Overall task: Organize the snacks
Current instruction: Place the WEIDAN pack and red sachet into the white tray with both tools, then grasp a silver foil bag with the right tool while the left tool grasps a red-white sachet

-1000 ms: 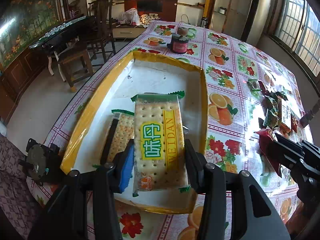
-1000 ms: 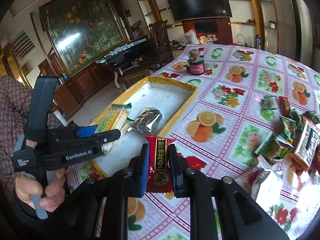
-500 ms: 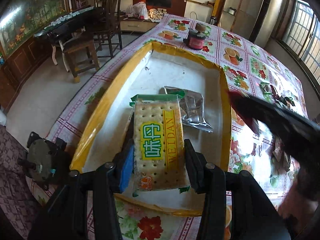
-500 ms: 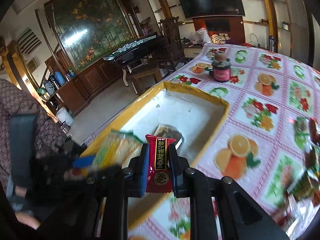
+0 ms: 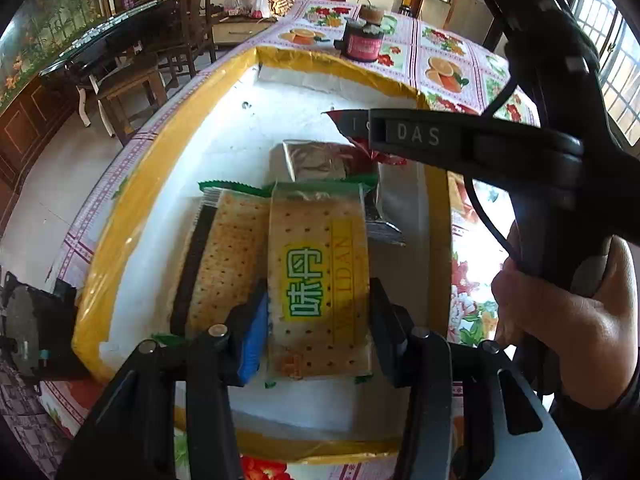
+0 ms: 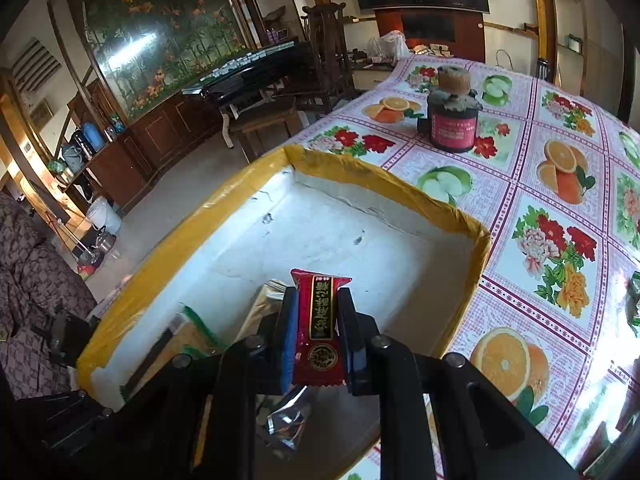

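Observation:
My left gripper point(image 5: 318, 312) is shut on a cracker pack point(image 5: 318, 276) with a yellow-green label, held low over the near end of the white tray point(image 5: 240, 92) with yellow-taped rim. A second cracker pack point(image 5: 224, 256) lies in the tray just left of it, and a silver packet point(image 5: 316, 162) lies behind. My right gripper point(image 6: 318, 322) is shut on a small red snack packet point(image 6: 320, 328), hovering over the tray point(image 6: 360, 176) above the silver packet point(image 6: 286, 420). In the left wrist view the right gripper point(image 5: 360, 130) reaches in from the right, with a hand point(image 5: 568, 316) on its handle.
A dark jar with a red label point(image 6: 454, 120) stands on the fruit-and-flower tablecloth point(image 6: 560, 184) beyond the tray. A green snack wrapper point(image 6: 634, 300) shows at the right edge. Chairs and a dark side table point(image 6: 256, 76) stand left of the table.
The right gripper has carried the red packet leftward from the tablecloth to over the tray. The left gripper has sunk slightly with its cracker pack, beside the other pack.

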Demonstrator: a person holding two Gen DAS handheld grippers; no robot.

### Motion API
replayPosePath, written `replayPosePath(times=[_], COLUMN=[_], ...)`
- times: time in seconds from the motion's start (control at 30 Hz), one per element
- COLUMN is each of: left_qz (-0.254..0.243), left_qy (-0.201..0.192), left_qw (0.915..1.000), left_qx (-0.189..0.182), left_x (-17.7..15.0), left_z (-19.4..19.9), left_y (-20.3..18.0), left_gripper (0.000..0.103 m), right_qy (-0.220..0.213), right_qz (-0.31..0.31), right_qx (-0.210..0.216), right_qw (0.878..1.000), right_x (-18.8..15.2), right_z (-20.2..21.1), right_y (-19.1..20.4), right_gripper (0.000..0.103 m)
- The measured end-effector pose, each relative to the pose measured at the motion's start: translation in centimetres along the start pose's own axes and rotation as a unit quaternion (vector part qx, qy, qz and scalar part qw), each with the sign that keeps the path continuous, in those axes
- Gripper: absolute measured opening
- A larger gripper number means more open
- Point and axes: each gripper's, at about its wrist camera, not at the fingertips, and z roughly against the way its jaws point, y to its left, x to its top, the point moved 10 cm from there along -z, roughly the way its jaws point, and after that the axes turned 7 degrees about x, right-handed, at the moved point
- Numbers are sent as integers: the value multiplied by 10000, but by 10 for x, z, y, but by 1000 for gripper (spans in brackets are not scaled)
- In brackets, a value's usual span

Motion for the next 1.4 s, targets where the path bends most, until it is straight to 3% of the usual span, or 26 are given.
replayPosePath(times=[0.27,0.37,0.43,0.57,0.63,0.83,1.4], left_qz=[139,151,190,234,243,74,-497], left_qy=[99,55,-3,-114,-161,-351,-369], left_qw=[9999,9999,9998,9996,9996,9993,9979], left_qx=[-27,20,20,104,65,89,-210], left_x=[-1,0,1,3,3,3,-9], left_z=[-7,-3,4,14,20,37,53], left_y=[1,3,5,7,5,-14,-92], left_gripper=[49,50,54,68,69,70,76], right_qy=[7,-90,-225,-501,-615,-916,-1086], right_qz=[42,-31,-71,-123,-163,-392,-1267], right_qx=[-23,21,3,31,10,-125,-792], right_qw=[10000,10000,9997,9987,9980,9949,9828], right_x=[1,5,7,8,6,-20,-119], right_z=[2,9,21,55,69,120,212], right_y=[-3,-3,-4,-4,-6,-23,-107], right_gripper=[21,29,42,42,45,47,51])
